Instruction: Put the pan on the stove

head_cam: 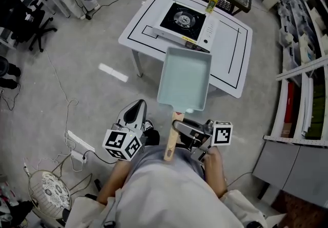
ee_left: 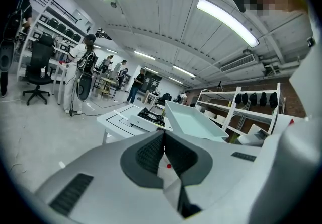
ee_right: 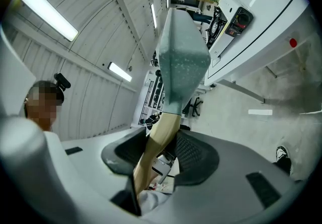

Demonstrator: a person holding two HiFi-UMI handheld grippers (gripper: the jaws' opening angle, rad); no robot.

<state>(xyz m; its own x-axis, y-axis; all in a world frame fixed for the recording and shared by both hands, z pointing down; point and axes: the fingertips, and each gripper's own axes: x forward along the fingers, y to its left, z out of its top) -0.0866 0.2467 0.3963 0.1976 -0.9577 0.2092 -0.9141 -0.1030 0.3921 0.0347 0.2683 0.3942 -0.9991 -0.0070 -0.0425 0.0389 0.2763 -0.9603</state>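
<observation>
Well, right gripper (ee_right: 160, 150) pinches the handle (ee_right: 162, 130), pan (head_cam: 185, 78) ahead of its jaws — carry it level to the stove (head_cam: 182, 19); left gripper (ee_left: 162, 155) closed, empty.

You are standing in a lab or workshop hall. A bare concrete floor (head_cam: 77, 83) is spreading all round you, with cables (head_cam: 60, 87) trailing over it at nine o'clock. A white table (head_cam: 233, 63) marked with black lines is carrying a portable stove (head_cam: 182, 19) at twelve o'clock. Metal shelves (head_cam: 302, 94) are lining the three o'clock side, an office chair (head_cam: 32, 29) is standing at ten o'clock, and strip lights (ee_left: 226, 21) are glowing overhead while people (ee_left: 136, 84) are standing at distant benches.
</observation>
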